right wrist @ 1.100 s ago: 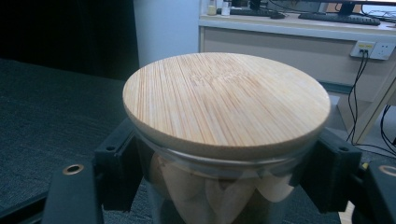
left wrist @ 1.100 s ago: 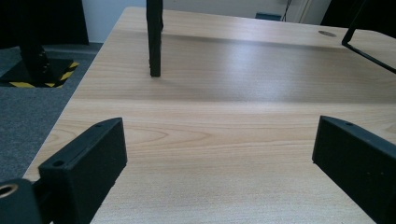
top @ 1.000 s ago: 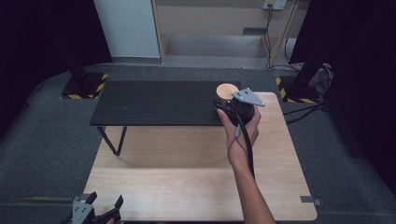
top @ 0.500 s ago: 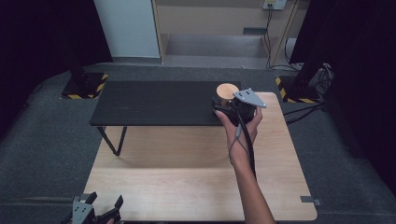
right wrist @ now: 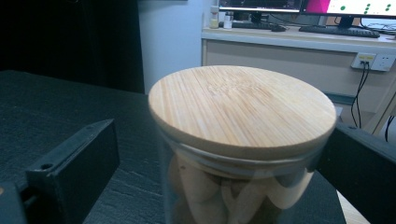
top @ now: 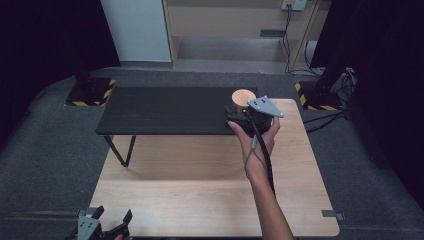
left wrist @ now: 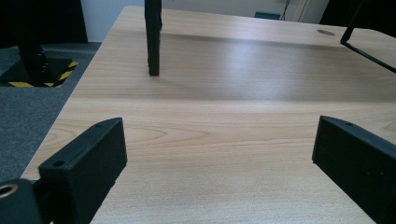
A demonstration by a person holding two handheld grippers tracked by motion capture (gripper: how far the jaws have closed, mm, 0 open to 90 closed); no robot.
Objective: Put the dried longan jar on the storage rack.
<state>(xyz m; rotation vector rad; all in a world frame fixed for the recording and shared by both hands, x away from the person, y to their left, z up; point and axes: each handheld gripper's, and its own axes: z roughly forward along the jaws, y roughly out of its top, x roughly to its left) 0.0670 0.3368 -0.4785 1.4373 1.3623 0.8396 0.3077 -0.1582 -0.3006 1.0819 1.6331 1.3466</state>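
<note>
Right gripper view: a clear glass jar (right wrist: 243,186) with a round bamboo lid (right wrist: 243,109), pale pieces inside, stands on the black surface (right wrist: 51,107) between the right tool's (right wrist: 219,163) spread jaws. Left tool (left wrist: 219,154) spread, empty.

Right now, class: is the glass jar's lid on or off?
On. The round wooden lid sits flat across the mouth of the jar, which stands upright on the black bench.

No text, label or number is legible anywhere — not even on the monitors (right wrist: 345,7).
</note>
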